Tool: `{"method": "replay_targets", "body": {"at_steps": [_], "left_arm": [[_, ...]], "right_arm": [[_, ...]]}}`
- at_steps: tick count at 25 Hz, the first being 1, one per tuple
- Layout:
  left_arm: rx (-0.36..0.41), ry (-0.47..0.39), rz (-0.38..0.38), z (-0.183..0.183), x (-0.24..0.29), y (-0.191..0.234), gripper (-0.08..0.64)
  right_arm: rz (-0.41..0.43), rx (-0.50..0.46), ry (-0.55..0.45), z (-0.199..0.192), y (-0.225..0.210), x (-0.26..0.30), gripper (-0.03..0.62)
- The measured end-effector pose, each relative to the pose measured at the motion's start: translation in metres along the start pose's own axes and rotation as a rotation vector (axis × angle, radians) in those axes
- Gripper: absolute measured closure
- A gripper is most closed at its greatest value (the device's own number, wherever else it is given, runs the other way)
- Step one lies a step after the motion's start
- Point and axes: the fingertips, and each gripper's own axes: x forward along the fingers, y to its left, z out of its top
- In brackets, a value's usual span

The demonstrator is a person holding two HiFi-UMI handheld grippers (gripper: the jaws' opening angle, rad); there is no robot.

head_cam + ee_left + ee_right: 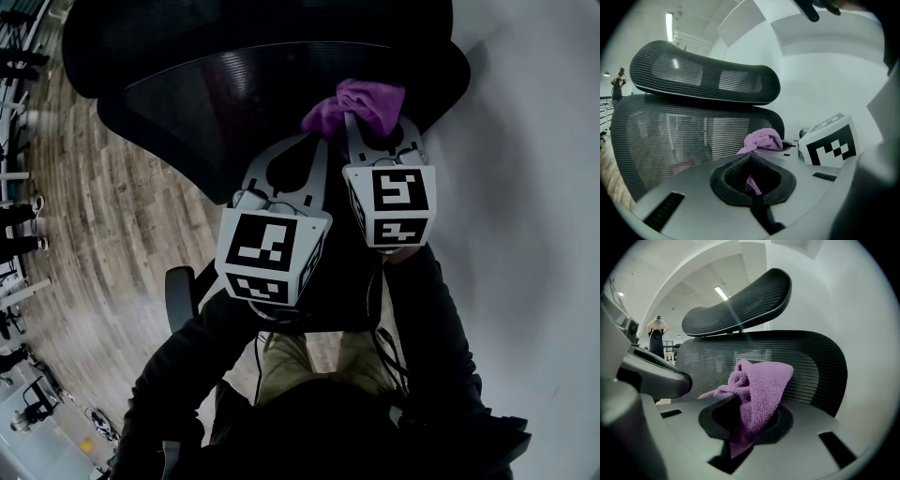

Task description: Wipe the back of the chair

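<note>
Purple terry cloth (757,385), bunched, at upper right edge of chair back (811,362), over ribbed black mesh. Clamped there by right gripper (751,405), tail hanging down between jaws. Left gripper (750,157) just beside, jaws together, tips near cloth. Curved mesh headrest (740,301) above, separate pad. Partly blocking head view: marker cubes, dark sleeves. Grey wood-grain floor (103,234) left, plain white wall (534,187) right. Ceiling light strip (721,293); standing person (656,336) far off.

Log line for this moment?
right gripper: shut on purple cloth | left gripper: shut on cloth corner | chair back: cloth near it, contact unclear
</note>
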Motion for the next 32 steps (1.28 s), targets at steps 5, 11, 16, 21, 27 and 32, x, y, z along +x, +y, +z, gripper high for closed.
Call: {"method": "replay_targets", "body": {"at_steps": [5, 11, 16, 21, 27, 32], "left_arm": [[0.003, 0.005, -0.016, -0.003, 0.012, -0.015, 0.56], [0.011, 0.007, -0.038, -0.008, 0.027, -0.038, 0.56], [0.018, 0.015, -0.055, -0.01, 0.038, -0.053, 0.56], [0.026, 0.019, -0.071, -0.016, 0.047, -0.071, 0.56], [0.031, 0.027, -0.092, -0.016, 0.058, -0.088, 0.56], [0.037, 0.031, -0.101, -0.017, 0.063, -0.095, 0.56]], "right_arm": [[-0.016, 0.004, -0.003, -0.006, -0.017, -0.006, 0.523], [-0.042, 0.009, -0.007, -0.017, -0.042, -0.017, 0.523], [-0.054, 0.01, -0.008, -0.023, -0.059, -0.023, 0.523], [-0.061, 0.025, -0.019, -0.03, -0.073, -0.034, 0.523], [-0.073, 0.028, -0.019, -0.035, -0.09, -0.043, 0.523], [-0.074, 0.032, -0.023, -0.038, -0.096, -0.047, 0.523]]}}
